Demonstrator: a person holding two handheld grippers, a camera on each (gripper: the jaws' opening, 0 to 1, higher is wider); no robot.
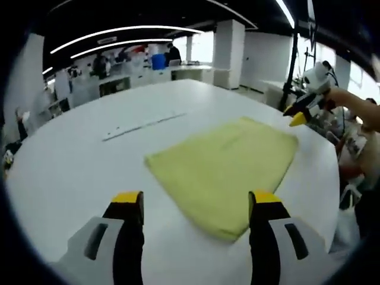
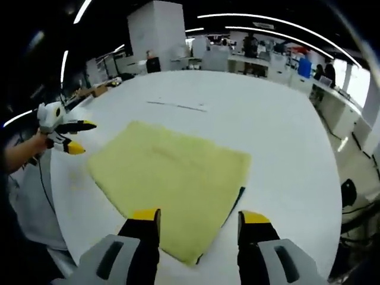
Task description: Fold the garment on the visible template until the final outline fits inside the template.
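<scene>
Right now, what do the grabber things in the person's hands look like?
Each gripper has two black jaws with yellow tips on a pale grey body with dark slots. See the left gripper and right gripper up close. From afar, the right one has a rounded white body, and a thin dark cable hangs below the left one.

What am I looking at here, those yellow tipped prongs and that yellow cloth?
No robot here: a person holds a two-jaw gripper in each hand, and a fisheye camera rides on each, looking forward along its jaws. In the left gripper view, the left gripper sits at the bottom, jaws apart and empty. In the right gripper view, the right gripper is likewise open and empty. Each view also catches the other gripper off to one side. On the white table lies a folded yellow garment. A dark edge peeks out beneath it, possibly the template.
</scene>
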